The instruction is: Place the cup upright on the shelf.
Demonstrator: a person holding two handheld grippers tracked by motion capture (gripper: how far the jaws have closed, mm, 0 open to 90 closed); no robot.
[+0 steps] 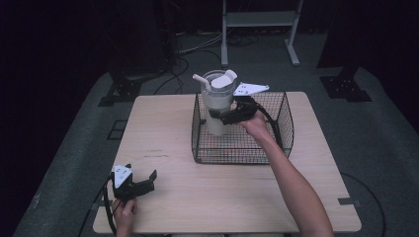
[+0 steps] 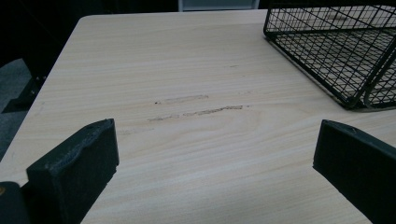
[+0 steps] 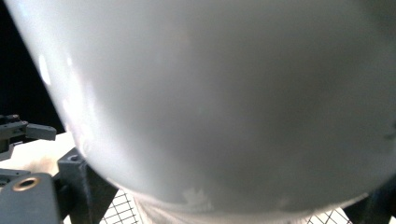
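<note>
A white tumbler [image 1: 217, 106] with a clear lid and a white straw stands upright inside the black wire basket [image 1: 247, 154], at its left side. My right gripper [image 1: 223, 115] is shut on the tumbler's middle from the right. In the right gripper view the tumbler's white wall [image 3: 210, 93] is very close, with a black jaw at each lower corner. Whether it rests on the basket floor I cannot tell. My left gripper [image 1: 143, 180] stands open over the table's front left corner; between its fingers is only bare wood [image 2: 215, 163]. The basket's near corner [image 2: 327, 51] lies ahead to its right.
The light wooden table [image 1: 163, 133] has faint scuff marks [image 2: 201, 111] in front of the left gripper. Behind the table stand a grey metal frame [image 1: 259, 29] and dark stands on the floor, with cables [image 1: 183, 64] trailing between them.
</note>
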